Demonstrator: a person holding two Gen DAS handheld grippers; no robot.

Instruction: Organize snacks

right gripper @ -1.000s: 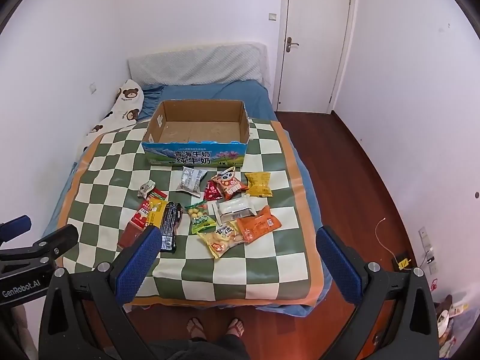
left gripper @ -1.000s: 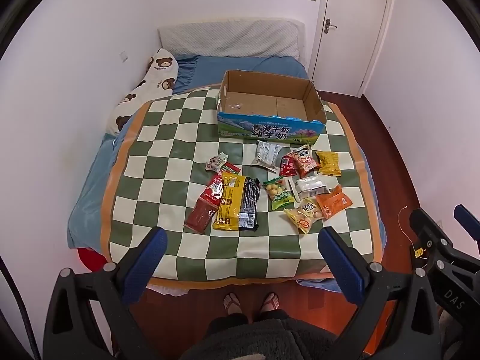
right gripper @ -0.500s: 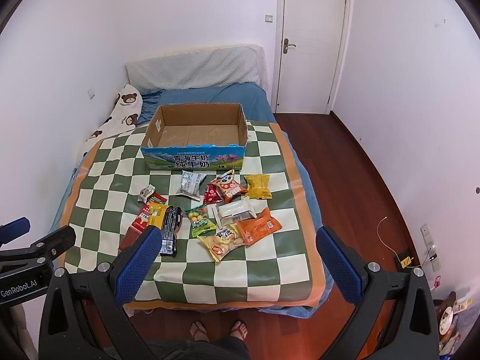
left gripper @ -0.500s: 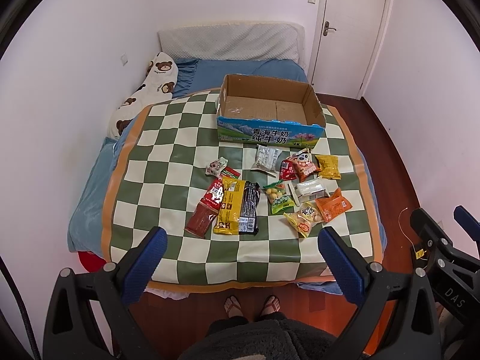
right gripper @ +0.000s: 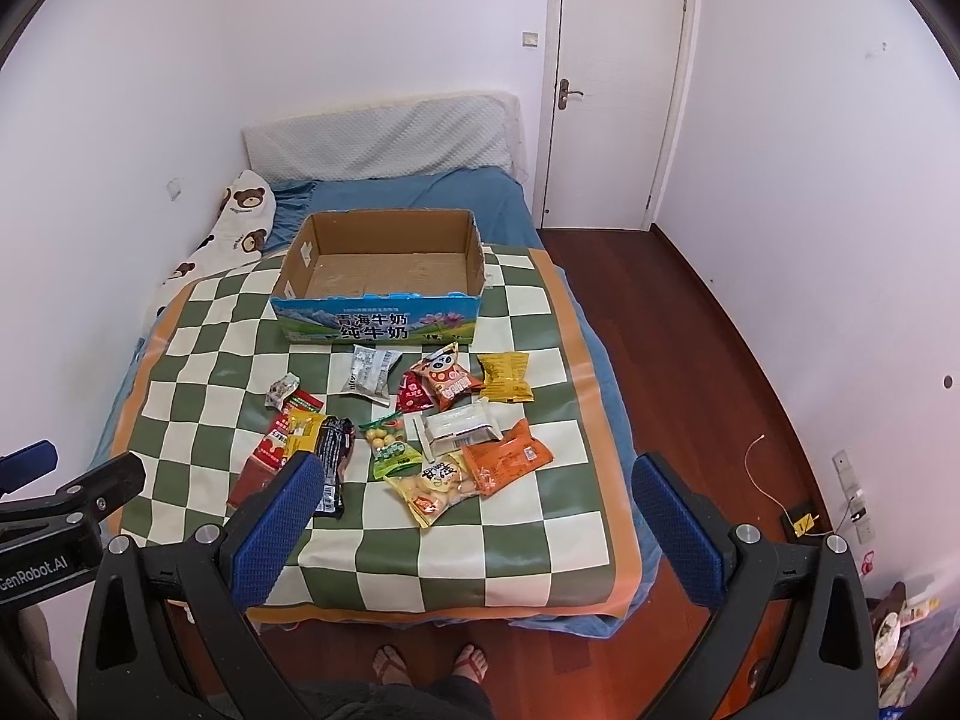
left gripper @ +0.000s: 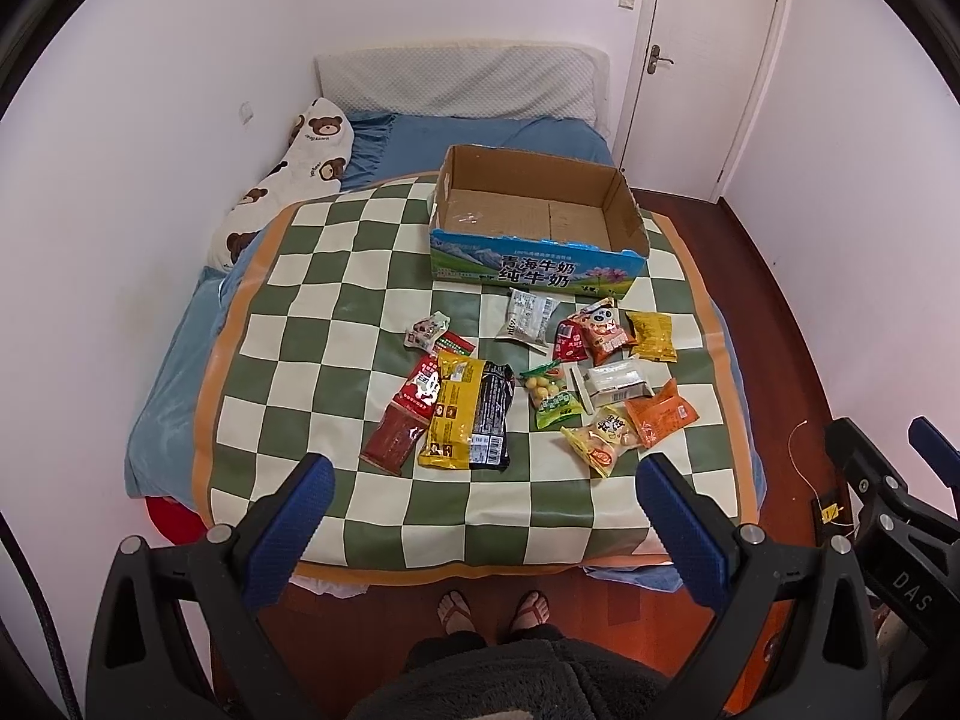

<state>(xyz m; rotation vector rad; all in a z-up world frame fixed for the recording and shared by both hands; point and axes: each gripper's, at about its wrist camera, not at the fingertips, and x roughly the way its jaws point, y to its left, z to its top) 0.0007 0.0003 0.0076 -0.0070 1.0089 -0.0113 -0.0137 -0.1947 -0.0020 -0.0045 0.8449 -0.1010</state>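
Several snack packets lie in a loose pile on the green-and-white checked mat [left gripper: 312, 360] [right gripper: 198, 354] covering the bed. Among them are a yellow packet [left gripper: 453, 414] [right gripper: 303, 429], a black packet [left gripper: 492, 414], a green packet [left gripper: 552, 399] [right gripper: 390, 444], an orange packet [left gripper: 660, 414] [right gripper: 507, 456] and a silver packet [left gripper: 528, 312] [right gripper: 372, 375]. Behind them stands an open cardboard box [left gripper: 534, 267] [right gripper: 378, 324] with nothing inside. My left gripper [left gripper: 480, 510] and right gripper [right gripper: 474, 510] both hover open over the mat's near edge, holding nothing.
A bear-print pillow [left gripper: 288, 180] [right gripper: 237, 228] lies along the left wall on the blue bed sheet [left gripper: 480, 132]. A white door [left gripper: 708, 60] [right gripper: 618, 96] and red wood floor [right gripper: 690, 330] are to the right. The person's feet [left gripper: 492, 609] stand at the bed's foot.
Both views have pulled slightly back and up, so the mat and snacks sit a little lower and farther. Both grippers stay open.
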